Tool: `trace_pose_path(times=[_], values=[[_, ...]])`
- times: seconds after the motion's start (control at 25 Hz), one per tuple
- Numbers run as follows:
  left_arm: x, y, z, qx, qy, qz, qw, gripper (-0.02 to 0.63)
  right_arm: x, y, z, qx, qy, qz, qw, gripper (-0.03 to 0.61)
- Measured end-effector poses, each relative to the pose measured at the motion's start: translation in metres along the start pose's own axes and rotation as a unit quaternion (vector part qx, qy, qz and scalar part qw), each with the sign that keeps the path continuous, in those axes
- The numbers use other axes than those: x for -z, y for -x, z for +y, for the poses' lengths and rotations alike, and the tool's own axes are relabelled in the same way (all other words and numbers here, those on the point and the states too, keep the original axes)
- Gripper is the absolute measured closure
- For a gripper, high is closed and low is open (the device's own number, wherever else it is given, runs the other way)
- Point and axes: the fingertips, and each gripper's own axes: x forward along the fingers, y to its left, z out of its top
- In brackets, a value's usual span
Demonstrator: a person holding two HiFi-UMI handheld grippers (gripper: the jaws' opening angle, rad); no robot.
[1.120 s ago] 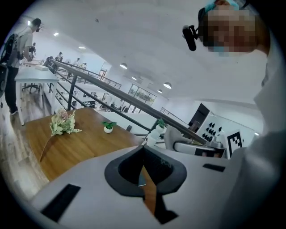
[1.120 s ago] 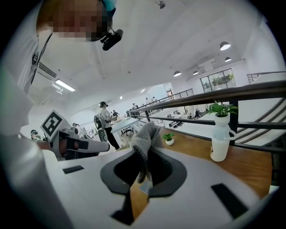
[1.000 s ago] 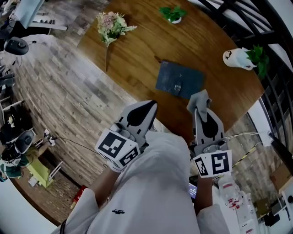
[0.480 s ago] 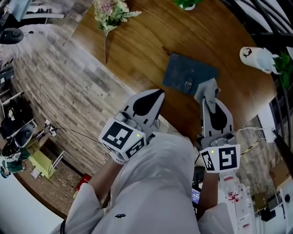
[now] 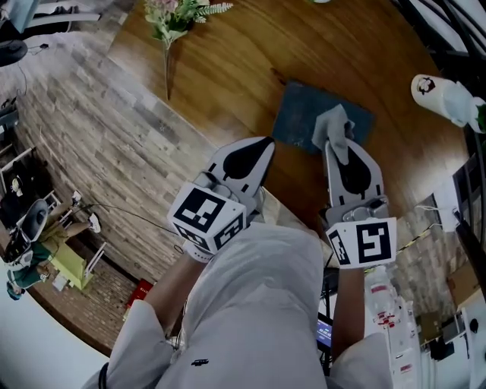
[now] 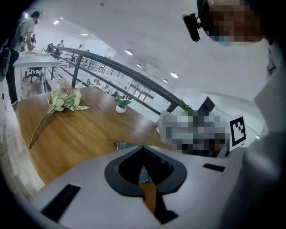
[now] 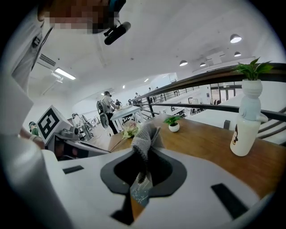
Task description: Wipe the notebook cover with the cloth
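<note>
Cloth carried to the notebook, wiping stroke seemingly not yet begun.

Nearest, the left gripper (image 5: 266,144) hangs over the desk (image 5: 228,68) edge with its fingers closed together on nothing, just beside the notebook's near corner. The right gripper (image 5: 332,143) has its fingers pinched on the grey cloth (image 5: 332,125), which bunches up past the tips over the near right part of the dark blue notebook (image 5: 304,112). Whether the cloth touches the cover cannot be told. The notebook lies flat on the desk. Beyond it are a flower sprig (image 5: 171,15) to the left and a white bottle (image 5: 437,90) to the right. The next move probably calls for pressing the cloth flat and sweeping across the cover, perhaps with the left fingers steadying the notebook.
</note>
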Motion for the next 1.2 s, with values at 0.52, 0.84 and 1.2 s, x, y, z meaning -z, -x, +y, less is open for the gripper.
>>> trace_pose_path(times=[0.52,0.84,1.2], values=[[0.034,-0.04,0.032,-0.007,-0.003,0.025,0.9996,0.595,0.037,-0.054,-0.008,-0.002,-0.016,0.05,0.999,0.54],[0.056,-0.057,0.038,0.009,0.0,0.05,0.9987,0.595,0.053,-0.084,-0.012,0.008,0.019,0.081,0.997,0.54],[0.077,-0.071,0.038,0.019,0.008,0.076,0.9969,0.595,0.075,-0.107,-0.016,0.001,0.041,0.147,0.988,0.54]])
